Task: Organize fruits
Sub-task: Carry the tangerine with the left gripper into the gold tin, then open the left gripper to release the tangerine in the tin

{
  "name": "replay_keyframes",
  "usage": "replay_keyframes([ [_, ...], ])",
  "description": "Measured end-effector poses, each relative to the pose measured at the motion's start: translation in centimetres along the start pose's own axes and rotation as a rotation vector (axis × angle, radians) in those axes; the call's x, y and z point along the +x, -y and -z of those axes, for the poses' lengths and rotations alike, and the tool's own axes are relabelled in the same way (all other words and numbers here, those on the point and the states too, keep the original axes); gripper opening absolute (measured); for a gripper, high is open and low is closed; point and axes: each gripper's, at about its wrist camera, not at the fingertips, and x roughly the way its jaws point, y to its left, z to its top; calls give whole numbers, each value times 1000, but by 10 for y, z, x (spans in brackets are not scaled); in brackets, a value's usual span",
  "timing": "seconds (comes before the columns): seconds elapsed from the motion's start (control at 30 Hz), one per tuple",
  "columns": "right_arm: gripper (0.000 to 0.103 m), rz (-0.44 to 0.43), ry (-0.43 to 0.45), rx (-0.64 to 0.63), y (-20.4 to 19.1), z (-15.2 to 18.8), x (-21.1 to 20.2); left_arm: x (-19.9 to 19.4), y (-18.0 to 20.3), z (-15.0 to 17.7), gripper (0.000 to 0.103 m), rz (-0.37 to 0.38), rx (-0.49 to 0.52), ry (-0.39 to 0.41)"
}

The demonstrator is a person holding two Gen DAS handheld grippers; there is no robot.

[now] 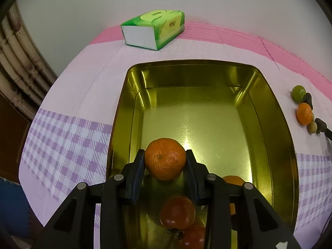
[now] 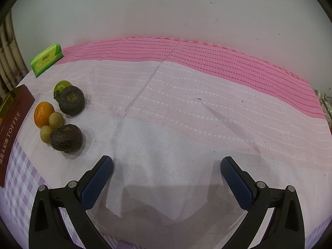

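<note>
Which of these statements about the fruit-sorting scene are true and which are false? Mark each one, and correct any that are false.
1. The left gripper is closed on an orange above the gold tin. True.
2. The right gripper holds a dark fruit. False: its jaws stand wide apart with nothing between them, over the cloth.
3. The tin has no fruit in it. False: at least two reddish fruits lie at its near end.
4. A green fruit lies on the cloth outside the tin. True.
5. The green tissue pack sits inside the tin. False: it lies on the cloth beyond the tin.
</note>
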Motion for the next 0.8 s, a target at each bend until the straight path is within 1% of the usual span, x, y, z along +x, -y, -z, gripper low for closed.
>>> replay_keyframes([
  [0.33, 103, 0, -1, 0, 0, 0, 0, -1, 1, -1, 36, -3, 2, -1],
  [0.4, 103, 0, -1, 0, 0, 0, 0, -1, 1, -1, 37, -3, 0, -1],
  [0.53, 103, 0, -1, 0, 0, 0, 0, -3, 1, 0, 53, -4, -2, 10],
  [0.73, 103, 0, -1, -1, 0, 0, 0, -7, 3, 3, 63, -7, 21, 34],
  [0.8, 103, 0, -1, 0, 0, 0, 0, -11, 3, 3, 64, -10, 24, 43],
])
